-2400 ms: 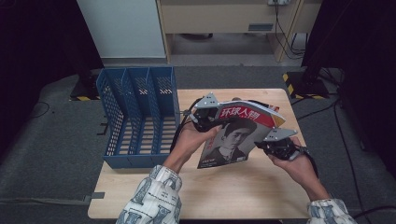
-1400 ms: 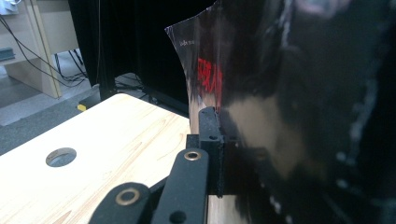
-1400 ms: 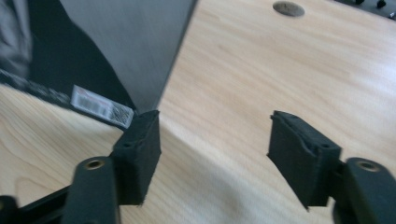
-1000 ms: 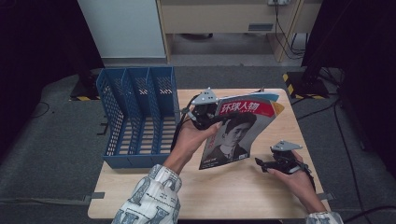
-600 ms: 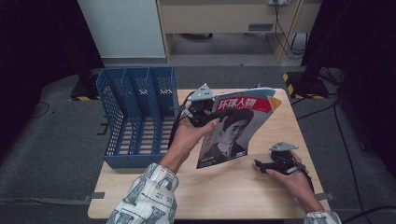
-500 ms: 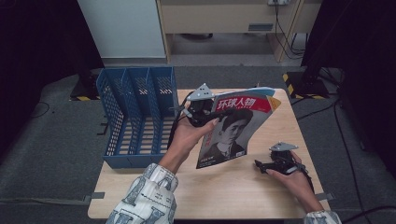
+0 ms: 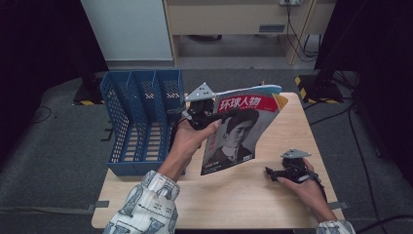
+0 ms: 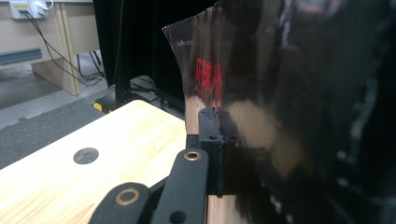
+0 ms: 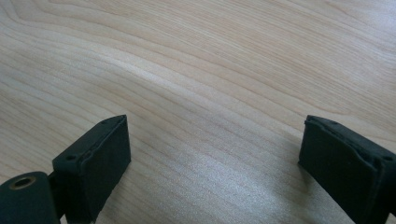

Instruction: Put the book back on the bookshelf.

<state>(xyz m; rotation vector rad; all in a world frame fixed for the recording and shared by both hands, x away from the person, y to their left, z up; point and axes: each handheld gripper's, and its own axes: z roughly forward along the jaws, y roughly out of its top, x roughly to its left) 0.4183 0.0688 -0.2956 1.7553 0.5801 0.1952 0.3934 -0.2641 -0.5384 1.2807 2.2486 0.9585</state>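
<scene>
The left gripper point(image 7: 204, 113), jaws clamped on the magazine point(image 7: 239, 129), holds it upright right of the rack point(image 7: 141, 122) (slots just beside). The right gripper point(image 7: 285, 171), jaws apart, rests on the surface point(image 7: 253, 195).

In the left gripper view, the magazine point(image 8: 303, 116) is a dark, glossy blur running off the frame from twelve through three to six o'clock; its red lettering cannot be read, and it hides one jaw of the left gripper point(image 8: 219, 154). In the high view, the magazine point(image 7: 241, 131) covers the table point(image 7: 234, 195) behind it, and the person's sleeve point(image 7: 143, 207) is cropped at six o'clock.
</scene>
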